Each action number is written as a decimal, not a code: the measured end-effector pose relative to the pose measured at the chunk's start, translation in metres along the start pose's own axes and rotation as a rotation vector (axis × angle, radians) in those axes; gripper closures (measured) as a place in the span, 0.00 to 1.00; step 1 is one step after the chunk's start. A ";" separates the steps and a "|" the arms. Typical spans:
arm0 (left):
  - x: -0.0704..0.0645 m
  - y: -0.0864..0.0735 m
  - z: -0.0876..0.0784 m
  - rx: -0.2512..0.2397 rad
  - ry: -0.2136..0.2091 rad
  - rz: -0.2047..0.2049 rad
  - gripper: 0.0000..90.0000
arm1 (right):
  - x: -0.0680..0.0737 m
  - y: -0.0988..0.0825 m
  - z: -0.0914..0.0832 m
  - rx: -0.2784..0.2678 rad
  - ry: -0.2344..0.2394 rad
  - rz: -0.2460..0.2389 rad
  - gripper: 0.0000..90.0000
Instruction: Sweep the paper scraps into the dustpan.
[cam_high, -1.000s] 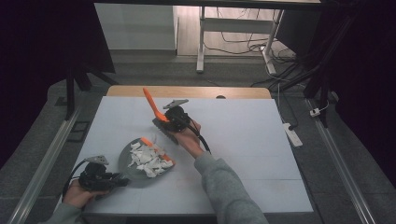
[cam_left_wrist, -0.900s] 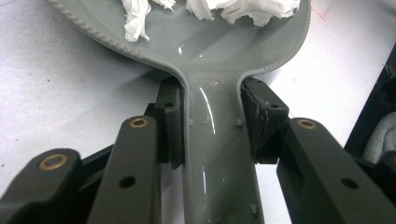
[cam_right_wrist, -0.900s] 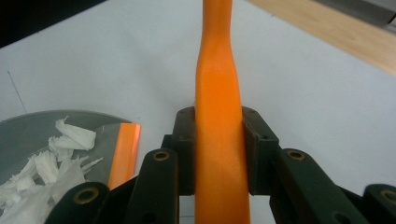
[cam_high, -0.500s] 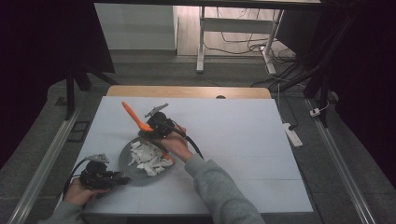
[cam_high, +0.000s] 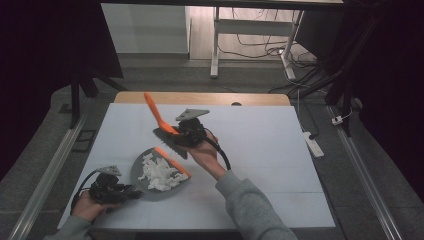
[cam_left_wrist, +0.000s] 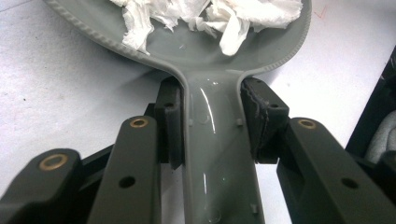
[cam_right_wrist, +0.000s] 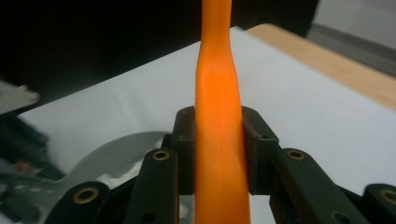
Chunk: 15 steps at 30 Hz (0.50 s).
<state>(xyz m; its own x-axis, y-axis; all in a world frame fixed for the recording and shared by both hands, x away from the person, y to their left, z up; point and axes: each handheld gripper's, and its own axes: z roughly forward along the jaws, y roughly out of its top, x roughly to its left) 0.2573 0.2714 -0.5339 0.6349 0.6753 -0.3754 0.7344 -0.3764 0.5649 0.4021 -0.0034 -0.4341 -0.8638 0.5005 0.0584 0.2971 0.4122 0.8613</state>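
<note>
left gripper (cam_high: 107, 188) pinched grey dustpan (cam_high: 150, 175) handle | right gripper (cam_high: 189, 132) clamped orange brush (cam_high: 159, 120), apparently raised above paper scraps (cam_high: 157, 172)

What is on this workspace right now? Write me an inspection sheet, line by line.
Surface: pale blue-white mat over a table with a wooden far edge.
Job's things: grey dustpan flat on the mat, holding white paper scraps; orange-handled brush raised above the mat just beyond the dustpan.
Clutter: nothing seen on the mat apart from these.
Grippers: left gripper shut on the dustpan's handle; right gripper shut on the brush handle, which points up and away.
Cables: one black cable trails from the right gripper along the forearm; loose cables on the floor behind.
Surroundings: dark curtains at both sides, a white power strip right of the table, a white metal frame behind.
</note>
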 end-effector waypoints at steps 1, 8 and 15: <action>0.000 0.000 0.000 0.001 0.001 0.003 0.68 | -0.005 0.000 -0.004 -0.007 -0.018 0.011 0.78; 0.000 0.000 0.000 0.004 0.003 0.003 0.68 | -0.033 -0.014 -0.006 0.042 -0.095 0.051 0.78; -0.001 0.000 0.000 -0.001 0.002 -0.003 0.68 | -0.032 -0.032 0.033 0.136 -0.085 0.062 0.78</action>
<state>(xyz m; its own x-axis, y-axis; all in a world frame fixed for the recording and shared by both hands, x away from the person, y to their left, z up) 0.2569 0.2702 -0.5337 0.6318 0.6778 -0.3759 0.7364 -0.3737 0.5639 0.4335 -0.0075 -0.4801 -0.8065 0.5880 0.0613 0.4056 0.4749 0.7810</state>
